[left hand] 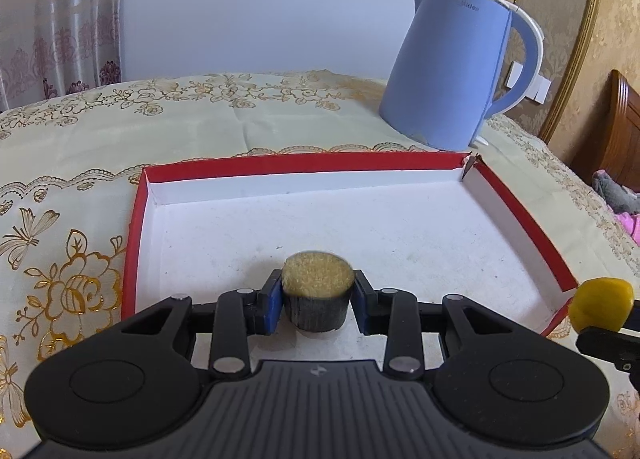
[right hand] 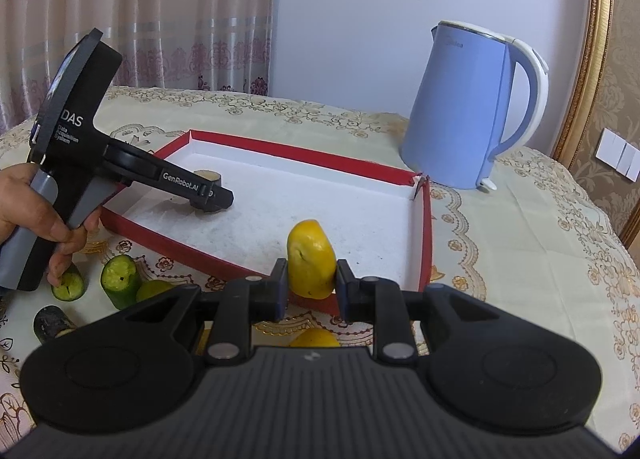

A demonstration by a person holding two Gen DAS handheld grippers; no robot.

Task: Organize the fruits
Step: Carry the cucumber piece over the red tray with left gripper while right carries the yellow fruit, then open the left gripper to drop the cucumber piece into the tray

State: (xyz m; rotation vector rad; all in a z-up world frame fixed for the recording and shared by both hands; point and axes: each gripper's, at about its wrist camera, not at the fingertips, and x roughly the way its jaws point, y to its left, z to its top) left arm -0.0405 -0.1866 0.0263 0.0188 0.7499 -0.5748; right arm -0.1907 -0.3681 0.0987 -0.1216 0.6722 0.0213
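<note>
Right gripper (right hand: 311,279), nearest the lens, pinches a yellow fruit piece (right hand: 311,264) at its flanks, held above the near corner of the red-rimmed tray (right hand: 426,219). Left gripper (left hand: 317,305) clamps a dark-skinned fruit chunk (left hand: 317,293) by its sides, cut face up, low over the tray floor. Both pieces look light, firm but bruisable; cut faces probably slick, so grip on the skin. Green cut pieces (right hand: 120,281) wait on the tablecloth (right hand: 520,259); blue kettle (right hand: 472,107) stands behind.
</note>
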